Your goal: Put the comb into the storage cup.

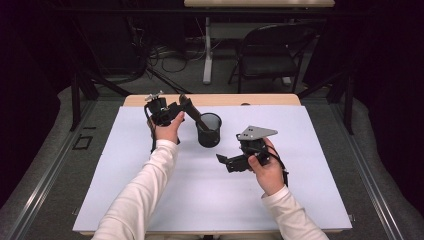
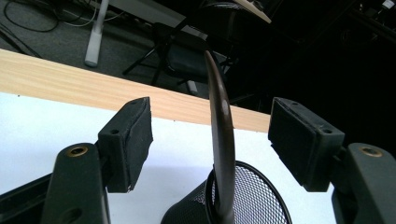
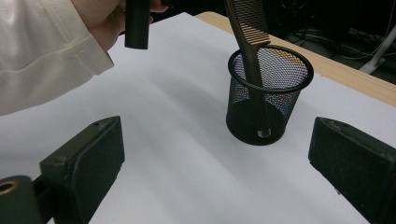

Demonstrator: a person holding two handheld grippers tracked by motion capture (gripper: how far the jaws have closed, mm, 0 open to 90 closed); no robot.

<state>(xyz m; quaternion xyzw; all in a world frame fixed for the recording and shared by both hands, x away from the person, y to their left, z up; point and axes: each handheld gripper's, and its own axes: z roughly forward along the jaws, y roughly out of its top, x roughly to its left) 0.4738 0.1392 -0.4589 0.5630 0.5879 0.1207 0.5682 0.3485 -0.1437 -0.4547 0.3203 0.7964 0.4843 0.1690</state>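
The comb (image 3: 247,28) looks light and stiff — thin hard plastic, probably slick along its smooth spine, so the flat sides of the upper part, above the cup's rim, are the place to pinch it, and gently, since the fine teeth could bend or snap. It stands handle-down in the cup (image 3: 268,98), leaning on the rim toward the left gripper (image 1: 186,107). It's dark brown, long and slim, slightly curved seen edge-on, with a row of close teeth along one side. The cup is black wire mesh, round, also light — likely to tip or slide if the comb is tugged sideways. It sits on the white mat (image 1: 310,130) toward the far edge of the table (image 1: 270,99), a bit left of the middle. The left gripper's jaws stand spread on either side of the comb, pads clear of it — nothing pinched. The right gripper (image 1: 225,161) hangs near the cup's right, jaws spread wide, empty.
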